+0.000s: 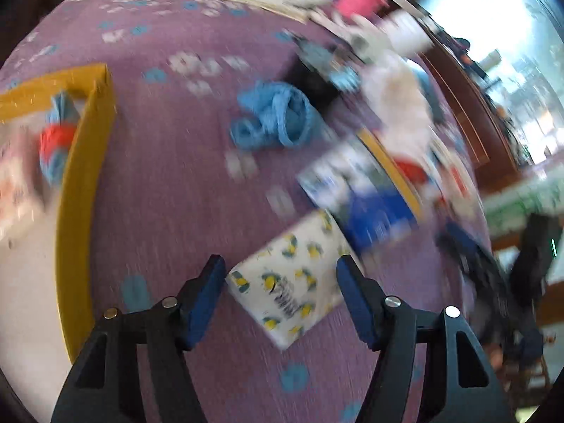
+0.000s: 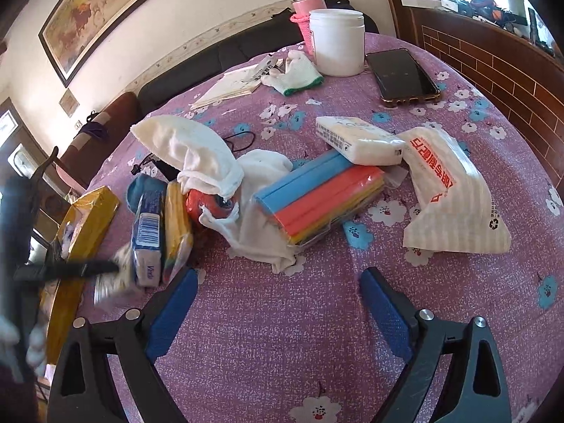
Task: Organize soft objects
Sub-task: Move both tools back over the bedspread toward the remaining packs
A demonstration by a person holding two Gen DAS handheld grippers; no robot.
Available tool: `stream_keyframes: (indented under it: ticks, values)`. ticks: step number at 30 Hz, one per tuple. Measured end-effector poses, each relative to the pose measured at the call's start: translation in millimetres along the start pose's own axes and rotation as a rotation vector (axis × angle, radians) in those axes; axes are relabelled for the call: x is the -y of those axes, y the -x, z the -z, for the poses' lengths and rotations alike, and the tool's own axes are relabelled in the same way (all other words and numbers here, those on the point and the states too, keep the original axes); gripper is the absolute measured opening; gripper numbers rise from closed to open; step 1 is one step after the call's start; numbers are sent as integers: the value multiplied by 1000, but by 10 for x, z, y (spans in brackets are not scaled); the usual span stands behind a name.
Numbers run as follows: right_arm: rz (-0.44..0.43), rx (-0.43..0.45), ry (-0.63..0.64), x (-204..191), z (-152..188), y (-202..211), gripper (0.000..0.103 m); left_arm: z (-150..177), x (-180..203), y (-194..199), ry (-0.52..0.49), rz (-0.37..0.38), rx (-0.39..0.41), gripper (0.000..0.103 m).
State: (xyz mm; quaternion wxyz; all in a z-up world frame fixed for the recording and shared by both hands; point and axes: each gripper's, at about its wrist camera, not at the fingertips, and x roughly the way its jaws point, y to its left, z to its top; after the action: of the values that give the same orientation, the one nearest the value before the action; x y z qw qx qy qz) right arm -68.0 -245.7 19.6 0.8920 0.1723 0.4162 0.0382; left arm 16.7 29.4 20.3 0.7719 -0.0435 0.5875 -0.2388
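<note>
Left gripper [image 1: 281,275]: jaws about half open, straddling the lemon-print tissue pack [image 1: 294,282] at lower centre of the left view. The left pad sits right at the pack's edge and the right one close beside it; the frame is too blurred to tell whether either pad presses. The pack lies flat on the purple cloth [image 1: 169,183]. Yellow box [image 1: 81,190] is at the left edge with blue and red soft items inside. Blue sock [image 1: 275,120] is at centre, well apart from the jaws.

Right gripper [image 2: 278,292]: jaws wide, nothing between them, over bare cloth at the bottom of the right view. White cloth bag [image 2: 197,155] is left of centre. Coloured sponge stack [image 2: 317,194] is at centre. Striped tissue bag [image 2: 447,190] is at right. White glove [image 2: 292,74] is at upper centre, beside the white jar [image 2: 336,42]. Phone [image 2: 402,74] is at upper right.
</note>
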Motion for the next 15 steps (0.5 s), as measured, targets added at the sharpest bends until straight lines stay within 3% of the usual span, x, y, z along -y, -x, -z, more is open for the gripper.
stream_keyframes:
  ticks: [3,7,10,15]
  values:
    - [-4,1,0,1,7,3,97,231,143,151,-85,-15,29,67]
    - [-1,0,3,-8,15,2,98,416,407,233,-276,-163,149,84]
    - [1,0,5,-17,15,-3,98,345,488,102,-316,-215,169,85]
    - [-16,10,-25,33,20,25,98,265,477,-210,-282,-253,143,86]
